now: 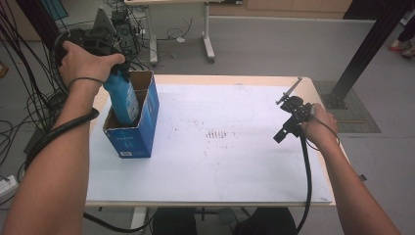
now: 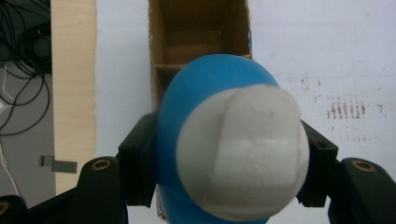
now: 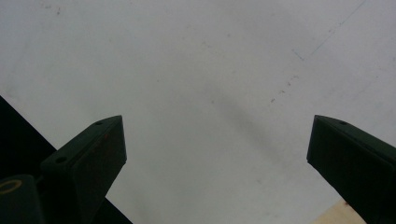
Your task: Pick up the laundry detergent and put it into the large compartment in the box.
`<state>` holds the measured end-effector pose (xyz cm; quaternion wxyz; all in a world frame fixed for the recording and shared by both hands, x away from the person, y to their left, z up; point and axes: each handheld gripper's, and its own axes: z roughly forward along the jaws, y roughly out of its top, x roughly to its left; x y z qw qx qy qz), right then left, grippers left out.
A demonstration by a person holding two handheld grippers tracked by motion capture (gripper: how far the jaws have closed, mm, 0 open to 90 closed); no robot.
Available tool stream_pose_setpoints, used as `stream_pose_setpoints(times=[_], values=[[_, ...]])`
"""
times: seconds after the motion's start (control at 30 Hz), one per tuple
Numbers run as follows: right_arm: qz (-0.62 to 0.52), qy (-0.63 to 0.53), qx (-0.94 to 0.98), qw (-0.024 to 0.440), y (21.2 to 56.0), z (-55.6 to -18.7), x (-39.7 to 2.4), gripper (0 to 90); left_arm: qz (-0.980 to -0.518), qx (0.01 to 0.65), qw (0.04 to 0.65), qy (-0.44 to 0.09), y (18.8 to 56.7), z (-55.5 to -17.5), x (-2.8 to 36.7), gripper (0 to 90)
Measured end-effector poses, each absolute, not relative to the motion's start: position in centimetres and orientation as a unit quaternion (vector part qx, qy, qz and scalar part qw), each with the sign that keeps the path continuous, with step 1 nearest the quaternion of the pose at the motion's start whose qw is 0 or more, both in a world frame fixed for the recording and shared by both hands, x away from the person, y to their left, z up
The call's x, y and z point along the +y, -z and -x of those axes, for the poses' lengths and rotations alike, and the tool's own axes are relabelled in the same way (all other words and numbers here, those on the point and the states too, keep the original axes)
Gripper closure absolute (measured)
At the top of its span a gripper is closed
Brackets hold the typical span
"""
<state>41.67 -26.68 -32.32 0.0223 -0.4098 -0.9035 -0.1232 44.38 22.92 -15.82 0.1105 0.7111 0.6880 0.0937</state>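
Nearest, on the right, the right gripper (image 1: 288, 128) hovers low over the white sheet (image 1: 220, 147) covering the wooden bench (image 1: 313, 88), its two black jaws spread wide with only paper between them. Farther along on the left stands one tall blue cardboard box (image 1: 134, 129), top open, upright near the bench's left edge. Inside it sits one blue plastic bottle (image 1: 122, 98) with a rounded white cap (image 2: 243, 151), tilted, its lower part down in the box and its top poking out. The left gripper (image 2: 229, 163) pinches that bottle just below the cap, one jaw pressed against each side. One box, one bottle, two grippers.
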Motion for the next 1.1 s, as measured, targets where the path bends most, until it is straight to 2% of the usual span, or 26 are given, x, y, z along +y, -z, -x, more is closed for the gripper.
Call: stream_pose_setpoints(times=[1.1], values=[[0.403, 0.13, -0.905, 0.021, 32.9, -41.4, -26.9, 4.8, -0.711, 0.695, 0.087, -0.071, 23.7, -44.6, 23.1, 37.5]])
